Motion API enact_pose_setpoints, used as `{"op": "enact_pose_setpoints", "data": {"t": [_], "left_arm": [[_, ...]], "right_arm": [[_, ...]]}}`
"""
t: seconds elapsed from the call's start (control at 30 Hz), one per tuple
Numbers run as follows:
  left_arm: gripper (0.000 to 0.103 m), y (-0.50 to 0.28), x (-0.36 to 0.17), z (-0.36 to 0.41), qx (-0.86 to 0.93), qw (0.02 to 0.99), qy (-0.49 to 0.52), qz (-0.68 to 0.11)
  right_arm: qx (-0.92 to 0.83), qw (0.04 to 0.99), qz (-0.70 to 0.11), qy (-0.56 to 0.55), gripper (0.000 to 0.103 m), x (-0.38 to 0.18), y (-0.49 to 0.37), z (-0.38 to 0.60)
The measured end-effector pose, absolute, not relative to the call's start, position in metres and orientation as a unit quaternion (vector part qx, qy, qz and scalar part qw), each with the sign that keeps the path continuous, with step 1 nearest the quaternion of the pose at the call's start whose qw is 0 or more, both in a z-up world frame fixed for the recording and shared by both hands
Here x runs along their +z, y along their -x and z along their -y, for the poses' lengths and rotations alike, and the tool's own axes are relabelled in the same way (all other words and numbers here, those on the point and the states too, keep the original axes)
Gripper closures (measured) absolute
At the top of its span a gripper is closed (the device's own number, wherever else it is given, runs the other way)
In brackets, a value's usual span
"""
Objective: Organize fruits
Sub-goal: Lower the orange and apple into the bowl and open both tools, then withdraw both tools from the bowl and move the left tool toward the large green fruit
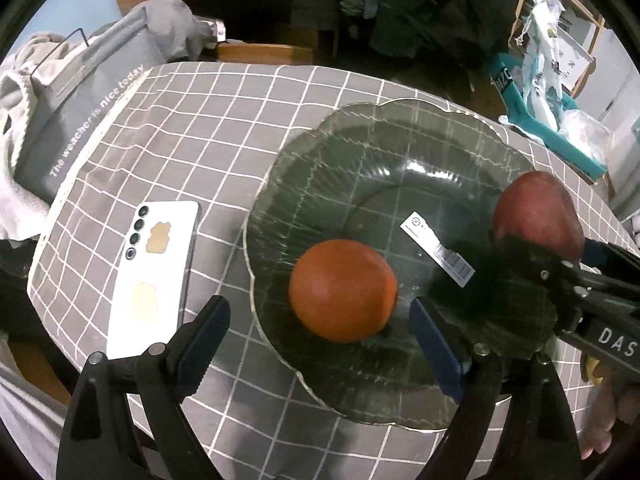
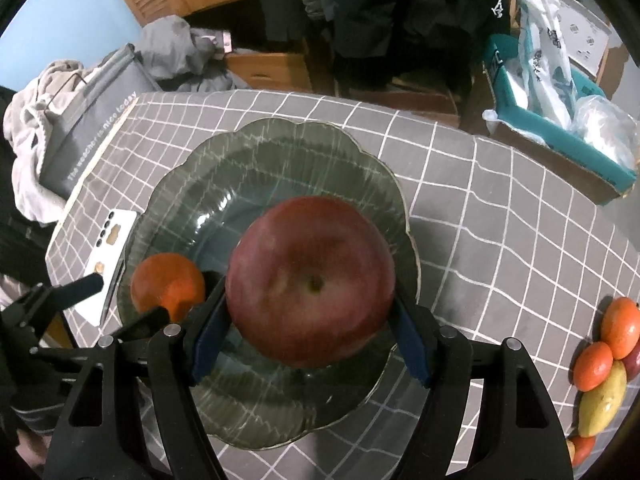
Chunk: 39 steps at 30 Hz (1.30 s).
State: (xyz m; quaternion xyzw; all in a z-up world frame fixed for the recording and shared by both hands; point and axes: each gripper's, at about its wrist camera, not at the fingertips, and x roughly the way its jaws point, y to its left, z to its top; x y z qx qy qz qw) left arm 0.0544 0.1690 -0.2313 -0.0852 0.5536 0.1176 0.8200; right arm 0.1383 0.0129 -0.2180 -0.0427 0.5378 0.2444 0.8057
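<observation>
**Orange on the plate, apple held above it**

A scalloped, ribbed plate (image 1: pixel 372 152) of dark green glass was noted on a grey cloth (image 1: pixel 192 128) gridded in white; the grid lines were seen through the glass, and a barcode sticker (image 1: pixel 438 246) lay near its centre. A smooth round orange (image 1: pixel 343 290) was found resting on the plate's near side, close to the rim.

The left gripper (image 1: pixel 316 340) was seen with jaws spread wide, a blue-padded finger (image 1: pixel 202 344) at either side of the orange and clear of it; nothing was held. The right gripper (image 2: pixel 308 332) was closed on a large, glossy red apple (image 2: pixel 310 280), blue pads pressed to both flanks, the fruit held over the plate's middle.

A white phone (image 1: pixel 154 276) lay flat just beside the plate's left edge, leaving little room there. The plate's far half was bare. Open cloth was seen to the plate's right.

Only in the right wrist view was a cluster of waiting fruit (image 2: pixel 608 364) recorded at the table's right edge: small oranges and a yellow piece, touching. The sticker was seen only in the left wrist view
</observation>
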Motion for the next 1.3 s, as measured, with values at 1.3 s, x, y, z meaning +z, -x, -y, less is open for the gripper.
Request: {"op": "enact_pose_setpoints", "data": {"t": [1.3], "left_arm": [[0.011,-0.033,-0.124,-0.119,0.052,0.881,0.097,-0.460]], "right_arm": [[0.139,0.915,-0.377,0.039,0.018,-0.068,-0.081,0.094]]}}
